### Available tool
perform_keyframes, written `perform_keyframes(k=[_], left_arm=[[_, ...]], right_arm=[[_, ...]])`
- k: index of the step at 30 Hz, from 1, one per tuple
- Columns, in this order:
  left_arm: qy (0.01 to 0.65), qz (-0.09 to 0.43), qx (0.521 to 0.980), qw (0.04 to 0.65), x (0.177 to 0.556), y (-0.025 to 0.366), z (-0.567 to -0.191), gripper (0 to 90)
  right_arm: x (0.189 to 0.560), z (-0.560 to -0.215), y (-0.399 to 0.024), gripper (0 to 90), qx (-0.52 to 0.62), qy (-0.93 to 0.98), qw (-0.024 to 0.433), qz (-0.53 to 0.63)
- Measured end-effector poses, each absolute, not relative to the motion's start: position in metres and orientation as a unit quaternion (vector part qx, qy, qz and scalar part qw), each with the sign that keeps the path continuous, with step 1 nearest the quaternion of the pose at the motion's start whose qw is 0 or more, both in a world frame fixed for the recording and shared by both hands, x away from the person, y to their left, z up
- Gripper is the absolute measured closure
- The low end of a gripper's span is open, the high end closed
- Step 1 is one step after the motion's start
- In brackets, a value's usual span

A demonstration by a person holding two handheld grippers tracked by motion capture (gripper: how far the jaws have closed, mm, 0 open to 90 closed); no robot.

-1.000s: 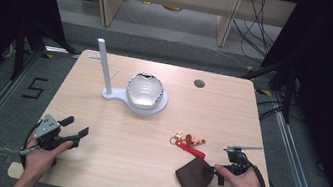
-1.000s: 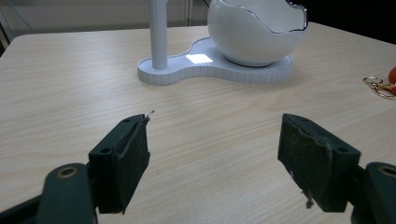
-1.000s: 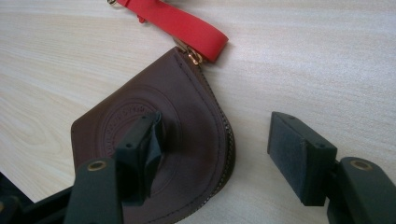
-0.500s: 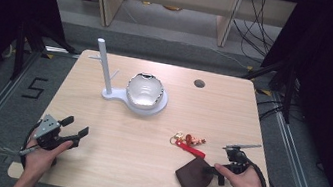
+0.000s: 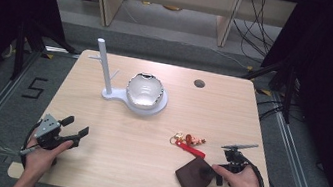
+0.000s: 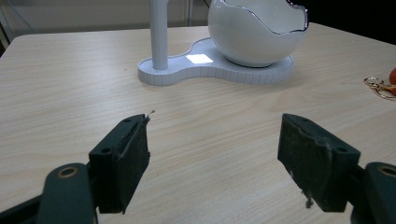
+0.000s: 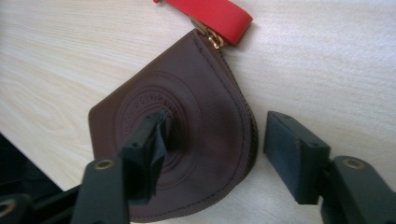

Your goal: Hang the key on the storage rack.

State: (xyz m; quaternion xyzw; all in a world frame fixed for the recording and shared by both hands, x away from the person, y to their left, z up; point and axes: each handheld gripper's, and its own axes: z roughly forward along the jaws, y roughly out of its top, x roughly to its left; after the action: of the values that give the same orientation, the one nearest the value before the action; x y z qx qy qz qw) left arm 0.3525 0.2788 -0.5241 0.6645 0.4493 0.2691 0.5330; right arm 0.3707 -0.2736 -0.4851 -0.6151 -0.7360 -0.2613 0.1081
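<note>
The flat, rounded brown leather pouch with its embossed round stamp lies on the pale wooden tabletop directly beneath the right claw. One jaw hangs over the middle of the pouch, the other just past its stitched, zipped edge. The jaws have just been closing a little, yet they stand wide with the pouch's edge between them and neither pad pressing on it. I judge this the start of a pinch on that edge, with the grip itself not yet made. A red strap on a gold clasp runs from the pouch's tip, beyond the claw's far end, towards a small keyring charm.

The left claw is wide open and empty over bare wood, with a white stand carrying an egg-shaped white bowl well ahead of it.

Against the earlier frames, both hands, the pouch and the strap lie where they did; only the right jaws' gap is slightly narrower.
</note>
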Motion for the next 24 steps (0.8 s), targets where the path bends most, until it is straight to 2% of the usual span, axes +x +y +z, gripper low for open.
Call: perform_keyframes(k=[4, 5, 11, 12, 16, 18, 19, 21, 23, 24], left_arm=[[0.450, 0.268, 0.663, 0.534, 0.353, 0.279, -0.524, 23.9], [0.451, 0.268, 0.663, 0.534, 0.353, 0.279, -0.524, 23.9], [0.450, 0.268, 0.664, 0.533, 0.353, 0.279, -0.524, 24.0], [0.450, 0.268, 0.664, 0.533, 0.353, 0.279, -0.524, 24.0], [0.449, 0.268, 0.663, 0.535, 0.353, 0.278, -0.524, 24.1], [0.450, 0.268, 0.663, 0.535, 0.353, 0.278, -0.524, 24.1], [0.451, 0.268, 0.664, 0.533, 0.353, 0.278, -0.524, 24.1], [0.451, 0.268, 0.664, 0.533, 0.353, 0.278, -0.524, 24.1], [0.450, 0.269, 0.664, 0.533, 0.353, 0.278, -0.524, 24.1], [0.450, 0.269, 0.663, 0.535, 0.353, 0.278, -0.524, 24.1]], right_arm=[[0.372, -0.483, -0.272, 44.5, -0.622, -0.730, 0.126, -0.254], [0.373, -0.485, -0.274, 45.1, -0.606, -0.743, 0.112, -0.260], [0.373, -0.483, -0.273, 49.4, -0.609, -0.745, 0.107, -0.249], [0.374, -0.481, -0.272, 51.0, -0.603, -0.750, 0.114, -0.247], [0.372, -0.477, -0.269, 57.2, -0.604, -0.754, 0.091, -0.242], [0.371, -0.474, -0.271, 71.3, -0.601, -0.754, 0.088, -0.250], [0.370, -0.473, -0.270, 74.5, -0.595, -0.757, 0.084, -0.257], [0.369, -0.472, -0.268, 75.3, -0.596, -0.760, 0.070, -0.250], [0.368, -0.469, -0.265, 76.3, -0.591, -0.761, 0.081, -0.257], [0.368, -0.468, -0.264, 77.2, -0.588, -0.764, 0.068, -0.255]])
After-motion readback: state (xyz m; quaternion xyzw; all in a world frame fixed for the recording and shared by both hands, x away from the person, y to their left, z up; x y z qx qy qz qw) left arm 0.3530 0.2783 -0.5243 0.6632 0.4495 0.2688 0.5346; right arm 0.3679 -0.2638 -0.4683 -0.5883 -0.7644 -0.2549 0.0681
